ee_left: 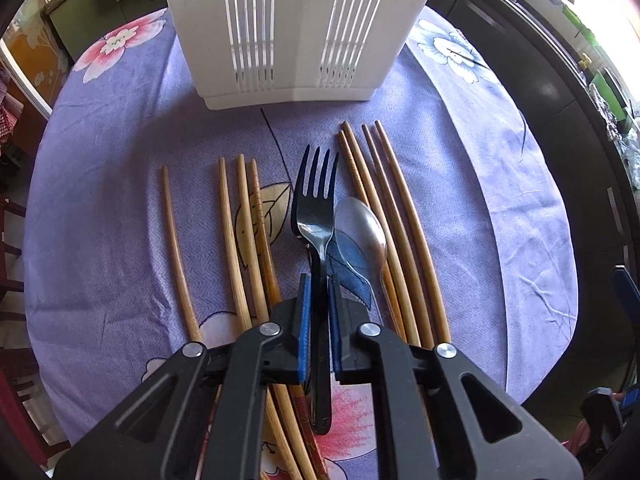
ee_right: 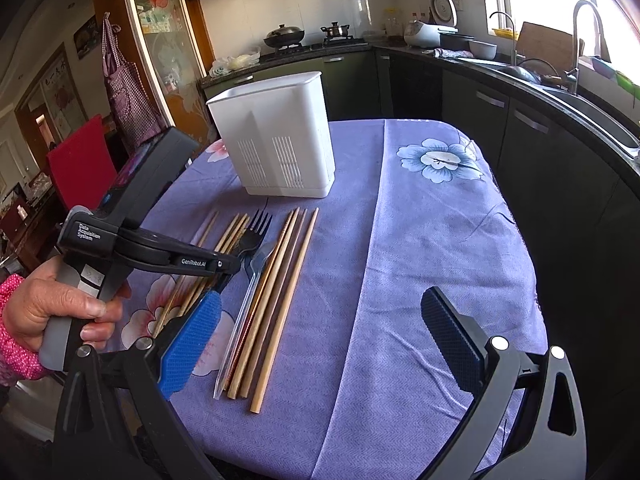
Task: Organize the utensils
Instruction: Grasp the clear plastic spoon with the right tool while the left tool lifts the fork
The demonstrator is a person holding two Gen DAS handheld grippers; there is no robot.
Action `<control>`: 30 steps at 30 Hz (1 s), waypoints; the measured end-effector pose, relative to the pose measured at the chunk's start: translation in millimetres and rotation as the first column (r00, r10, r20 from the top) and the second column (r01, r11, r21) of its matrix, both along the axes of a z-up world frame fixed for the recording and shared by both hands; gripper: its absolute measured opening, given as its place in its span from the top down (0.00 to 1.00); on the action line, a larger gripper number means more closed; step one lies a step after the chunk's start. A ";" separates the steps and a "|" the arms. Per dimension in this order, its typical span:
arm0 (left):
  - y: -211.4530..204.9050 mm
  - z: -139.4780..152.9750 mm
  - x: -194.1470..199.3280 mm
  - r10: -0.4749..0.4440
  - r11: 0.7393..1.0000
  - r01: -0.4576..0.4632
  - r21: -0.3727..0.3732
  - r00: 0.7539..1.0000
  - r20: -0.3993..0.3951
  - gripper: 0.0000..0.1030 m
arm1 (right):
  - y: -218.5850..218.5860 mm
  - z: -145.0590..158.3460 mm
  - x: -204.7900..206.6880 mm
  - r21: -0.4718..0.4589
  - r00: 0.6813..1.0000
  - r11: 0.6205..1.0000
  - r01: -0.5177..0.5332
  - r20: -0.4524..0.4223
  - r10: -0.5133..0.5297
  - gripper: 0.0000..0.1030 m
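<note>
A black fork (ee_left: 316, 200) lies among the utensils on the purple floral tablecloth (ee_left: 100, 220), tines toward the white slotted utensil holder (ee_left: 296, 32). My left gripper (ee_left: 319, 280) is shut on the fork's handle. A clear plastic spoon (ee_left: 360, 228) lies just right of the fork. Wooden chopsticks lie in a left group (ee_left: 240, 240) and a right group (ee_left: 396, 220). In the right wrist view, my right gripper (ee_right: 320, 320) is open and empty above the table's near edge, right of the chopsticks (ee_right: 276, 300). The left gripper (ee_right: 224, 268), fork (ee_right: 254, 236) and holder (ee_right: 280, 148) show there too.
The table (ee_right: 440, 240) stands in a kitchen. Dark cabinets and a counter with a sink (ee_right: 580, 100) run along the right. A red chair (ee_right: 80, 160) stands at the left. A stove with pots (ee_right: 304, 36) is at the back.
</note>
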State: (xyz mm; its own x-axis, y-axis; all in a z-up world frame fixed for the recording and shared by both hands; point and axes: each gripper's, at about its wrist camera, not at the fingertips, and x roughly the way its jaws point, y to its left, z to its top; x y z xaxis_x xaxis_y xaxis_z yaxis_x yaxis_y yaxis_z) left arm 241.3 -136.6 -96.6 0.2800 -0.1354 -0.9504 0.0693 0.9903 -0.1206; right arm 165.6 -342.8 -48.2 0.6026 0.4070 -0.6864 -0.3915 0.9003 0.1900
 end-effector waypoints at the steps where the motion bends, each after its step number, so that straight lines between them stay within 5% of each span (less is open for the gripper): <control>1: 0.8 4.9 -2.3 -0.005 1.000 0.005 0.004 1.000 0.020 0.92 | 3.9 -1.4 2.1 -0.006 1.000 1.000 -0.014 -0.012 0.014 0.04; 11: 36.5 70.2 -42.1 -0.027 1.000 0.029 -0.004 0.974 0.225 0.92 | 67.2 -20.9 43.9 -0.097 0.972 0.989 -0.112 -0.218 0.089 0.04; 18: 63.4 92.6 -64.5 -0.035 0.999 0.029 0.024 0.950 0.311 0.92 | 123.4 -28.9 66.5 -0.131 0.938 0.973 -0.189 -0.317 0.140 0.44; 24: 78.3 90.2 -69.2 -0.022 1.000 0.025 -0.006 0.949 0.315 0.92 | 151.2 -48.6 79.8 -0.140 0.898 0.966 -0.218 -0.417 0.142 0.46; 30: 85.6 84.3 -69.8 -0.020 0.999 0.031 -0.030 0.950 0.311 0.92 | 158.9 -59.2 83.3 -0.205 0.901 0.959 -0.195 -0.423 0.093 0.54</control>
State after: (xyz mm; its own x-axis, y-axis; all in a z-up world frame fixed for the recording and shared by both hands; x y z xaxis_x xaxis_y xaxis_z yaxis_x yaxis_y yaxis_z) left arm 171.5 -51.0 -12.3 0.5561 -0.1776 -0.8119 0.1342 0.9833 -0.1232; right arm 249.0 -183.9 -107.3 0.1985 0.2632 -0.9441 -0.4548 0.8780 0.1492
